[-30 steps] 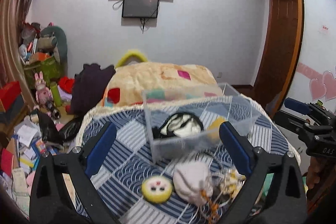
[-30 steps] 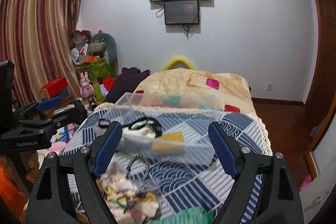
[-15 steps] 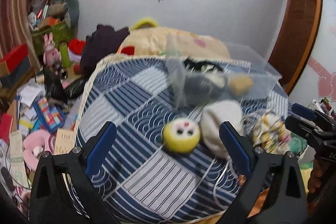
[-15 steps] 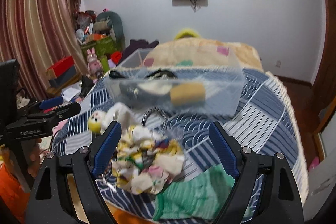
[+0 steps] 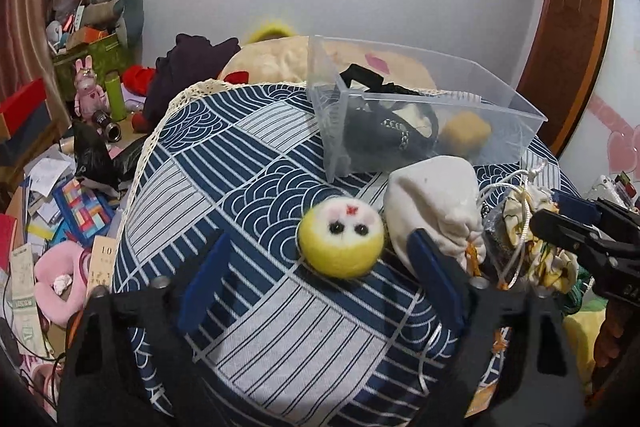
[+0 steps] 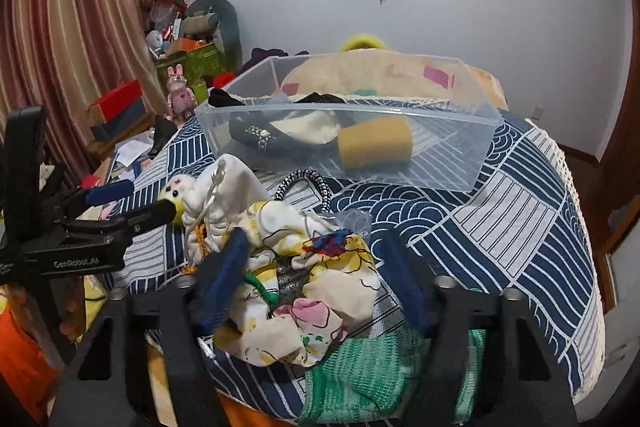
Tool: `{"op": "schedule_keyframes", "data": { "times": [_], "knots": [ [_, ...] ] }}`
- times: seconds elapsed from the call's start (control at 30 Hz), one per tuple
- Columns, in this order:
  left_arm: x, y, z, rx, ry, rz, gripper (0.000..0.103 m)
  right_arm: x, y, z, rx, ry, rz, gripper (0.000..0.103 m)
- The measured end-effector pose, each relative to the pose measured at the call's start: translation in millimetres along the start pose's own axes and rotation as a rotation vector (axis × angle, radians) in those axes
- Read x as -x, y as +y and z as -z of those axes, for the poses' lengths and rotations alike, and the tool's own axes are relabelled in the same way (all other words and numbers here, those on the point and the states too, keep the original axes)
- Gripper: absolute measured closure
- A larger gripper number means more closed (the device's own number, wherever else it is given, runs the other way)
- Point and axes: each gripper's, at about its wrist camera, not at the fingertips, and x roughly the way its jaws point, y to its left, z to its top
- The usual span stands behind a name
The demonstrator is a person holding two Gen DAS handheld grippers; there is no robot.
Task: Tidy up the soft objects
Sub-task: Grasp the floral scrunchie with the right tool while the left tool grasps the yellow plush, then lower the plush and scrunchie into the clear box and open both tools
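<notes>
A clear plastic bin [image 5: 500, 107] [image 6: 476, 131] stands on the blue patterned bedspread and holds dark straps, white cloth and a tan sponge [image 6: 376, 143]. A yellow plush ball with a face [image 5: 340, 239] lies just ahead of my open left gripper [image 5: 320, 279], slightly right of its middle. A white drawstring pouch [image 5: 436, 203] lies beside it. My open right gripper [image 6: 316, 275] straddles a crumpled floral cloth [image 6: 320, 291], apart from it on both sides. A green knit cloth [image 6: 368, 379] lies beneath.
A black-and-white cord [image 6: 308, 179] loops in front of the bin. The floor at left holds a red box [image 6: 116, 103], a pink rabbit toy [image 5: 86, 87], papers and bags. A folded blanket [image 6: 380, 75] lies behind the bin. A wooden door [image 5: 568, 27] stands at right.
Both grippers have dropped and come nearer the bed's front edge. The left one has closed in on the yellow ball, the right one over the floral cloth. Both jaws stay open.
</notes>
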Motion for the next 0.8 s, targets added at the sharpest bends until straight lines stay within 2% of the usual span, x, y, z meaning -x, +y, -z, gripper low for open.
{"op": "schedule_keyframes", "data": {
  "times": [0.07, 0.13, 0.2, 0.23, 0.27, 0.3, 0.57, 0.8],
  "knots": [
    [-5, -1, -1, -0.001, 0.008, 0.007, 0.026, 0, -3, 1, -0.009, 0.0, 0.003, 0.068],
    [-10, 0, -1, 0.002, 0.022, 0.016, 0.031, 1, -5, 1, -0.012, 0.0, 0.011, 0.077],
    [-16, 0, 0, 0.006, 0.039, 0.021, 0.039, 3, -8, 2, -0.016, -0.007, 0.008, 0.083],
    [-19, 0, 1, 0.007, 0.053, 0.032, 0.046, 5, -9, 2, -0.015, -0.014, 0.01, 0.089],
    [-20, 0, 2, 0.01, 0.059, 0.044, 0.054, 6, -9, 3, -0.013, -0.018, 0.011, 0.09],
    [-21, 0, 2, 0.012, 0.065, 0.062, 0.058, 8, -9, 2, -0.015, -0.025, 0.015, 0.09],
    [3, -10, 2, -0.039, -0.024, 0.053, 0.059, 28, -20, -7, -0.051, -0.093, 0.04, 0.092],
    [25, -16, -16, -0.058, -0.089, 0.055, 0.059, 44, -29, -23, -0.07, -0.156, 0.075, 0.092]
  ]
}}
